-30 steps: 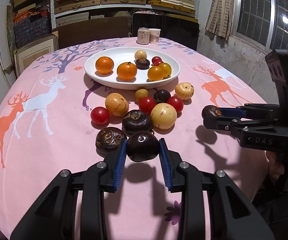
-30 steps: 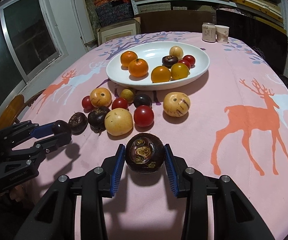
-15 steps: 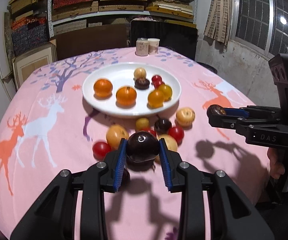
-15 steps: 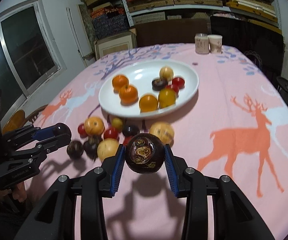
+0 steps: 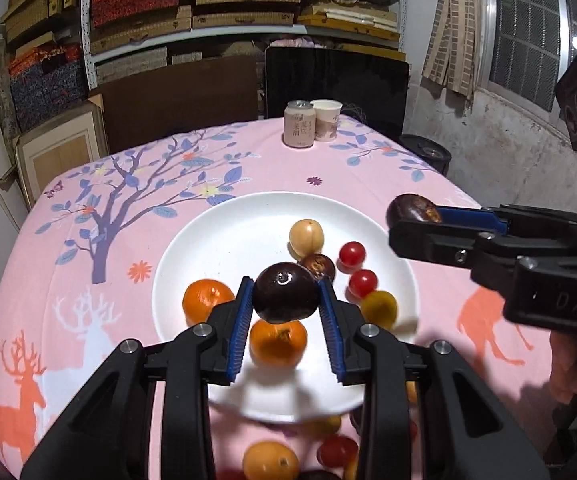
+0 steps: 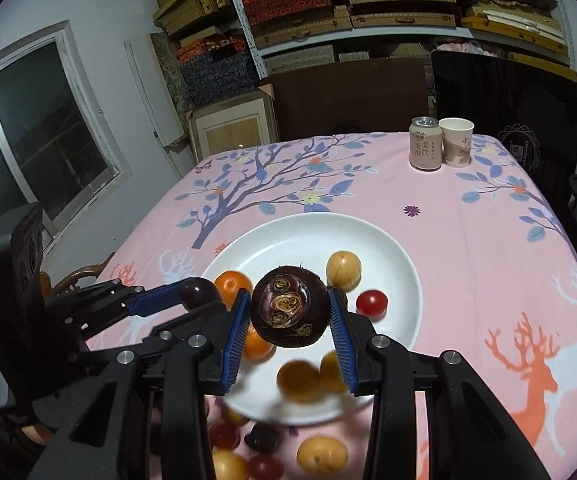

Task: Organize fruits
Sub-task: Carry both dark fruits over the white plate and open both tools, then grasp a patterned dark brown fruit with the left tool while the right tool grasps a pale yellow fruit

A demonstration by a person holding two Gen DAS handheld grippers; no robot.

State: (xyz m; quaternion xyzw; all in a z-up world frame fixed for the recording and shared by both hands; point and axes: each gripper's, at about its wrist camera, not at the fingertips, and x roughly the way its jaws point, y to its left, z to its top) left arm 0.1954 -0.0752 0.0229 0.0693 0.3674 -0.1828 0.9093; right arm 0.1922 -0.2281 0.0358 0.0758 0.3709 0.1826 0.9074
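Dark glossy round fruit (image 5: 285, 298) clamped between blue pads of left gripper (image 5: 286, 312), raised above white plate (image 5: 208, 240). Second dark fruit (image 6: 286, 311), brown, with swirled scars on its face, pinched in right gripper (image 6: 288, 320), also above the plate. Both jaws narrow, pads pressing the fruit sides.

On plate: two oranges (image 5: 204, 300), pale yellow fruit (image 5: 306, 236), small dark fruit (image 5: 320, 265), two red tomatoes (image 5: 351, 254), yellow fruit (image 5: 378, 308).

More loose fruit (image 6: 320, 454) on pink cloth (image 6: 488, 260) at near edge.

Since a second ago: both grippers lifted off the cloth and carried forward over the plate, grips unchanged.
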